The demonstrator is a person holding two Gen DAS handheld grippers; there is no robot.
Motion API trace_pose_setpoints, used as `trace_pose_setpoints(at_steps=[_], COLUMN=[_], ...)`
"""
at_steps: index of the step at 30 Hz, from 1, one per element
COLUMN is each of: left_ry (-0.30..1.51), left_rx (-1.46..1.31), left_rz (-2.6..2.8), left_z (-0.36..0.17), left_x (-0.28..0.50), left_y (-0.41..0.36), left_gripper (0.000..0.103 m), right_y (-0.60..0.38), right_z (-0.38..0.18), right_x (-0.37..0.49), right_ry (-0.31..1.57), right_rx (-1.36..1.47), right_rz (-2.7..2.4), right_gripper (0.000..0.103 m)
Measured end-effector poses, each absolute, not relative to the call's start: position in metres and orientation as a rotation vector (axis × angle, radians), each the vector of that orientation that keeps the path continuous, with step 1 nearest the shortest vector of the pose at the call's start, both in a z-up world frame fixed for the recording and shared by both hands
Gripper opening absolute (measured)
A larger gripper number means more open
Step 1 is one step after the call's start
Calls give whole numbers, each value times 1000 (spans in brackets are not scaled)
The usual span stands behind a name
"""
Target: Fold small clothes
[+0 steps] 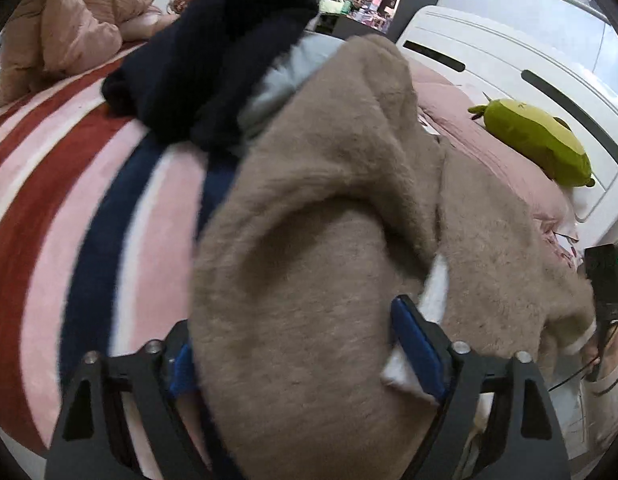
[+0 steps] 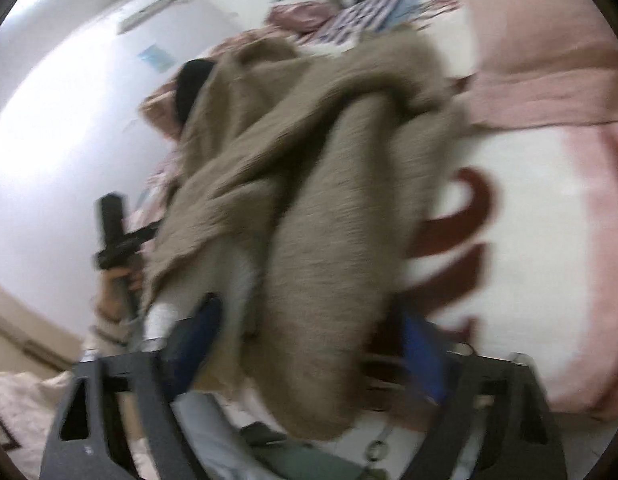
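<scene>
Fuzzy tan knit sweater [image 1: 309, 264] bunched between blue pads of left claw [image 1: 305, 354], thick fold filling the gap, white ribbed trim beside the right-hand pad; clamped on fabric. Same tan sweater [image 2: 309, 208] draped in rumpled tubes through right claw [image 2: 309, 344], pinched there too, view blurred. Ahead of left claw: dark navy knit garment [image 1: 217, 56] heaped over pale grey cloth [image 1: 293, 76]. Underneath, plush striped blanket [image 1: 69, 184], pink, red, navy bands, on the bed. Far right of left claw: smooth green plush toy [image 1: 541, 144] against white headboard [image 1: 509, 64].
</scene>
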State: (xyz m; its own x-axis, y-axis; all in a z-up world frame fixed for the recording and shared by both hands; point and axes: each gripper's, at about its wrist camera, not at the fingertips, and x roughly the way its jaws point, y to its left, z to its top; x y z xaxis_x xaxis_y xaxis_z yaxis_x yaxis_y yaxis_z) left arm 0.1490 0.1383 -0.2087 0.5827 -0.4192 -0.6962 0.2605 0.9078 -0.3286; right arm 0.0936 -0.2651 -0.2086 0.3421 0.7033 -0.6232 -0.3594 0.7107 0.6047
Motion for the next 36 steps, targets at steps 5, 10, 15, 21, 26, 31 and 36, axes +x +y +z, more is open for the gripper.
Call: trace_pose_setpoints(at_steps=[5,10,15,21,26,31,36], left_ry=[890,883,813,744,648,597,659], left_rx=[-200,-184,-218,-256,-334,-361,-303], left_rz=[-433,-497,-582,-669,-664,-570,-427], left_z=[-209,-200,-172,-141,-107,-85,-99], left_x=[148,127,93,42,33,79,168], left_y=[121,105,100,105,126,135,135], left_gripper=[36,12,11,10,11,11,11], right_y=[-241,-231,-239,-236,-239,-245,-246], right_z=[-213,-200,-170,-132,-99,-70,-70], right_x=[111,107,86,48,39,79,147], right_ry=[966,916,816,762,688,640,713], right_rx=[380,399,458,425,451,476,380], right_rz=[754,780,844,905,886,790,652], right_gripper=[36,20,18,17,17,16,16])
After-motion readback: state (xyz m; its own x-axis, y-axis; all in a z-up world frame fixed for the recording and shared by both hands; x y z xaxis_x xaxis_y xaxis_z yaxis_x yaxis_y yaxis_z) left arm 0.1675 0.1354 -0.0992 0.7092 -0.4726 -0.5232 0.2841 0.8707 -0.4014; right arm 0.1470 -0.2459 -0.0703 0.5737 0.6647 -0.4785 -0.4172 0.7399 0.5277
